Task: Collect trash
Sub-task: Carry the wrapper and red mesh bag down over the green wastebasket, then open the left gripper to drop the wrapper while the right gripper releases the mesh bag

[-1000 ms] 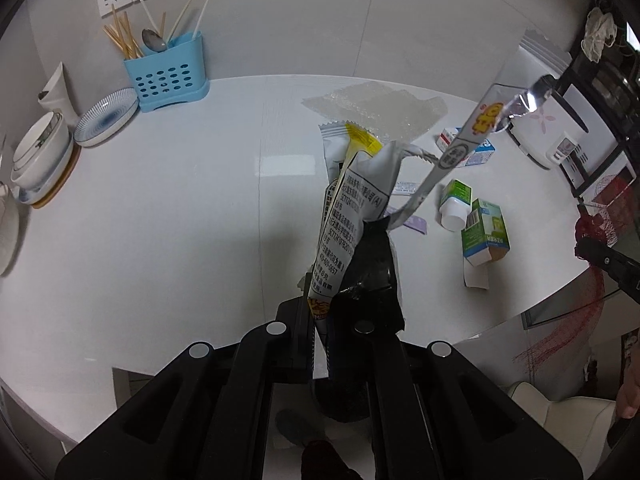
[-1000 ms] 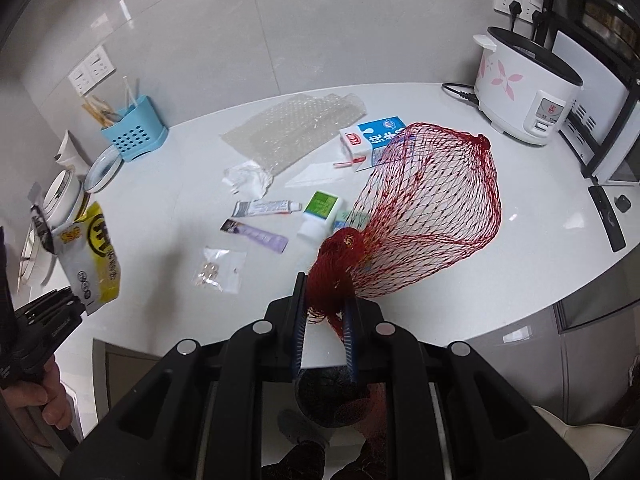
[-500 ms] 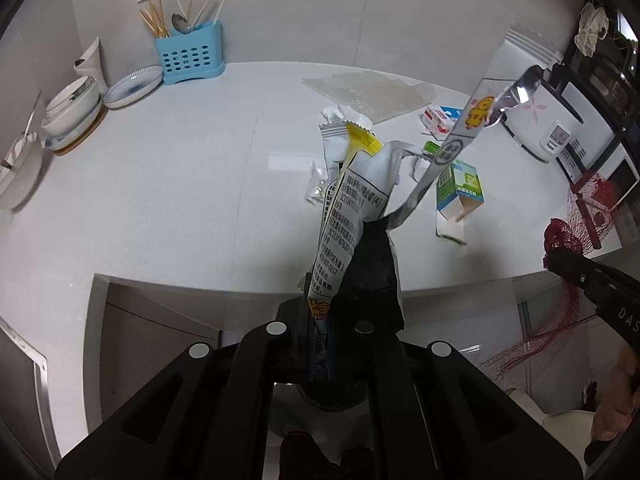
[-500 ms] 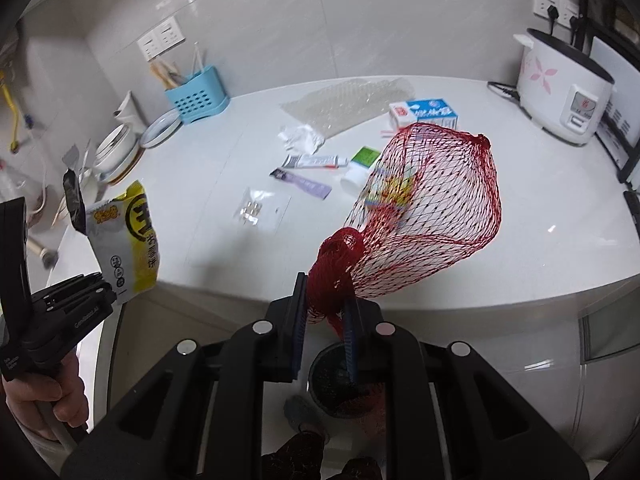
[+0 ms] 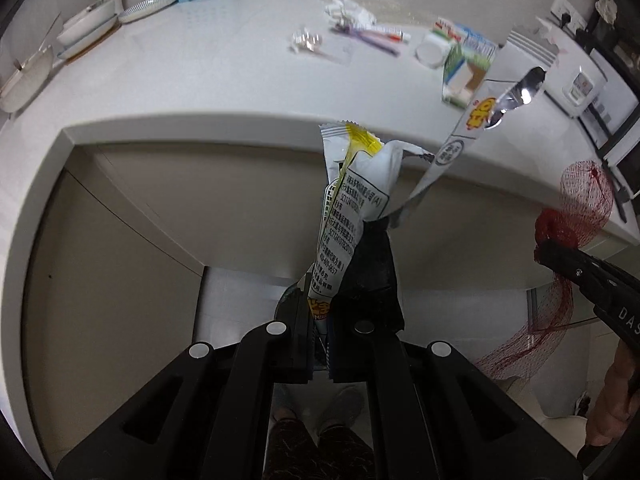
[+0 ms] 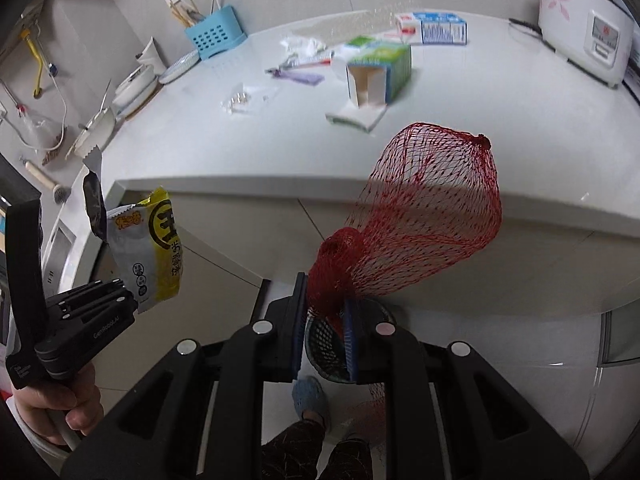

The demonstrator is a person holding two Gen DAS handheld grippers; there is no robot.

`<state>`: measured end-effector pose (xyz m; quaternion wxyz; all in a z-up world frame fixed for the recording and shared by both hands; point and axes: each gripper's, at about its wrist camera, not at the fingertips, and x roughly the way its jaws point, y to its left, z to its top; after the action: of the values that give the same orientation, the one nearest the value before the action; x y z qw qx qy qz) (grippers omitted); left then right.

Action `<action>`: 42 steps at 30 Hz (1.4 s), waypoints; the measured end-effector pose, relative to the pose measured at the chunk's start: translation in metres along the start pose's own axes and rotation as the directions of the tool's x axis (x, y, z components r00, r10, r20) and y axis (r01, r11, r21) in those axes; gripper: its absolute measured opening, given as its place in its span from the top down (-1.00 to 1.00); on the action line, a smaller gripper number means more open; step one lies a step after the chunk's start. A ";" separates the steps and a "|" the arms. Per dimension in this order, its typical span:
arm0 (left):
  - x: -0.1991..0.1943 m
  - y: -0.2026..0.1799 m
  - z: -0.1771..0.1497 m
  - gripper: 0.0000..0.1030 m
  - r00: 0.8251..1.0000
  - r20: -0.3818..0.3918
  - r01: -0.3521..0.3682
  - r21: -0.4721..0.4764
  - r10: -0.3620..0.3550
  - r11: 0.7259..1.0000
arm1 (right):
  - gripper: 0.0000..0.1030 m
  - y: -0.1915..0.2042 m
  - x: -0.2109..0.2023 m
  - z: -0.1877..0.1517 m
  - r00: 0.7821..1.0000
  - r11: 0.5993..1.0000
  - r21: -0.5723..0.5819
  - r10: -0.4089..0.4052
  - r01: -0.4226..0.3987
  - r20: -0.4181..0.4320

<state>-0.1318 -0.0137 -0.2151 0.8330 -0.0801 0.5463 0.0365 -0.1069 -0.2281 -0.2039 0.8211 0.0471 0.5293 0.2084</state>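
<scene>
My left gripper (image 5: 320,344) is shut on a bunch of snack wrappers (image 5: 352,216), white and yellow with a black piece, held off the counter's front edge; they also show in the right wrist view (image 6: 152,248). My right gripper (image 6: 324,340) is shut on the bunched neck of an empty red mesh bag (image 6: 432,216), which also shows in the left wrist view (image 5: 580,200). A black mesh bin (image 6: 332,348) stands on the floor right below the right gripper. Loose trash stays on the white counter (image 6: 280,148): a green carton (image 6: 380,76), a blue box (image 6: 436,28), small packets (image 6: 240,100).
A blue cutlery holder (image 6: 214,32) and stacked dishes (image 6: 136,84) stand at the counter's back left. A rice cooker (image 6: 584,36) stands at the right. Cabinet fronts lie under the counter. The person's feet (image 6: 308,396) are on the floor beside the bin.
Both grippers have pulled back off the counter and dropped below its edge, each still holding its load. The floor bin has come into view under them.
</scene>
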 end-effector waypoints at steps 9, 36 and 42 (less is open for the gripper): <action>0.128 0.014 -0.066 0.94 0.996 -0.070 0.051 -0.031 -0.054 0.998 | 0.71 -0.028 0.109 -0.059 0.999 1.000 0.009 -0.017 0.017 -0.031; 0.470 0.027 -0.200 0.92 0.955 -0.277 0.101 -0.036 -0.107 0.994 | 0.72 -0.087 0.400 -0.216 0.968 0.990 0.115 -0.053 0.083 -0.244; 0.478 0.022 -0.204 0.66 0.952 -0.292 0.096 -0.006 -0.093 0.995 | 0.72 -0.090 0.396 -0.208 0.967 0.991 0.110 -0.049 0.079 -0.250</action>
<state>-0.1284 -0.0401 -0.7350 0.7444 -0.1073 0.6588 -0.0177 -0.1254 -0.1845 -0.6580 0.7509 0.0525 0.6399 0.1543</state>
